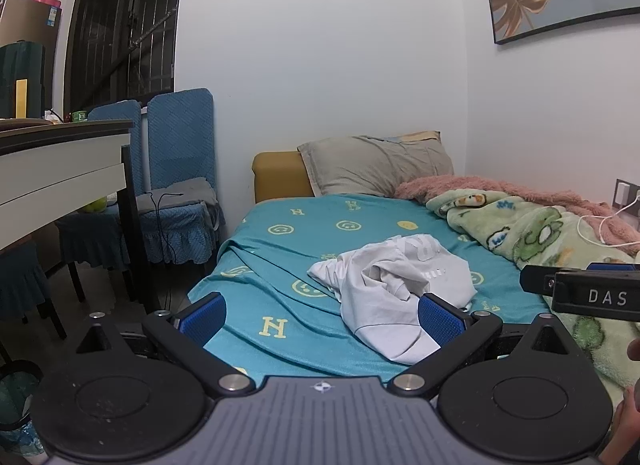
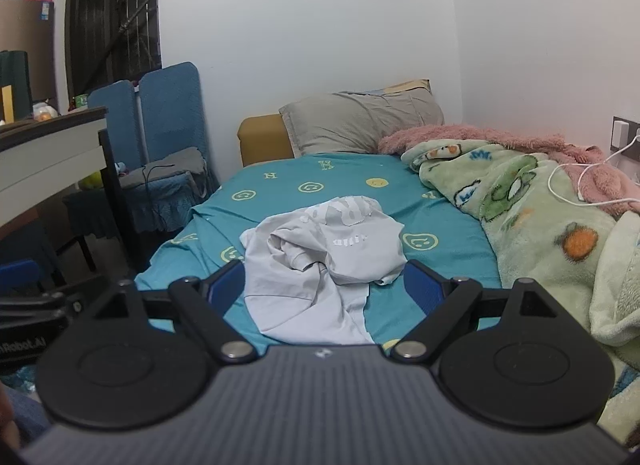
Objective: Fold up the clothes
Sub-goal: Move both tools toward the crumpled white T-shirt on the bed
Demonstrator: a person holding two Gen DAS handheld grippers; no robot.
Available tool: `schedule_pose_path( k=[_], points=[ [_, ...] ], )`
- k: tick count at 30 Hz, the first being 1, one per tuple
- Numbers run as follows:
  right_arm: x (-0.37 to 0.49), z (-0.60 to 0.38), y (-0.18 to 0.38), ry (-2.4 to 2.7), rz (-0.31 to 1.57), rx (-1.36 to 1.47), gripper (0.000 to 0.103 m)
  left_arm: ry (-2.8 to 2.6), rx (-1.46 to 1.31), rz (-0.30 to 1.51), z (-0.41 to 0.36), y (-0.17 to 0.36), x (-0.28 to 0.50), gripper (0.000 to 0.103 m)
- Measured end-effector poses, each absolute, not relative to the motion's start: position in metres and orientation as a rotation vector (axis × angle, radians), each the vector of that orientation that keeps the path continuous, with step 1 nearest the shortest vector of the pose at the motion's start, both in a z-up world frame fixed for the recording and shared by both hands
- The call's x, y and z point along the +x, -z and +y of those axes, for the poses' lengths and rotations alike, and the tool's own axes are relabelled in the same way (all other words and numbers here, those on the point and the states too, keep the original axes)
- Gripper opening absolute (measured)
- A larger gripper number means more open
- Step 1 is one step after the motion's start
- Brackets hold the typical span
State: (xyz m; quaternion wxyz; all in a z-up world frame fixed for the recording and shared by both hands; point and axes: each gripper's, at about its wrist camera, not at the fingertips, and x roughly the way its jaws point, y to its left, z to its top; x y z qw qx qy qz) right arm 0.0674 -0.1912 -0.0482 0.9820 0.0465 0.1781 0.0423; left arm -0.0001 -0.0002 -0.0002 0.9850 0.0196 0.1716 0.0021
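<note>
Both grippers hover over the near end of the bed, the left gripper [image 1: 322,315] and right gripper [image 2: 326,285] spread wide, blue ribbed pads grasping nothing. Just beyond them a crumpled pale grey shirt [image 2: 320,261] lies in soft folds on the teal sheet [image 2: 280,193] printed with yellow smileys. Further right, a fleecy green blanket [image 2: 540,233] lies bunched. A grey pillow [image 2: 360,125] leans against the white wall; blue-covered chairs [image 1: 176,169] stand to the left.
</note>
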Motion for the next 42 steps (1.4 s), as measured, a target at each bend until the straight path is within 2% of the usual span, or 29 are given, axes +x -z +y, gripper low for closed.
schedule_pose_path(
  k=[17, 28, 42],
  points=[
    [0.073, -0.195, 0.051, -0.064, 0.392, 0.122, 0.088, 0.003, 0.042, 0.325, -0.006, 0.006, -0.004, 0.103],
    [0.078, -0.203, 0.048, -0.034, 0.399, 0.158, 0.088, 0.006, 0.002, 0.366, -0.014, 0.018, 0.007, 0.103],
    [0.074, -0.239, 0.043, 0.028, 0.357, 0.274, 0.088, -0.048, 0.059, 0.459, -0.053, 0.0, 0.015, 0.103]
  ],
)
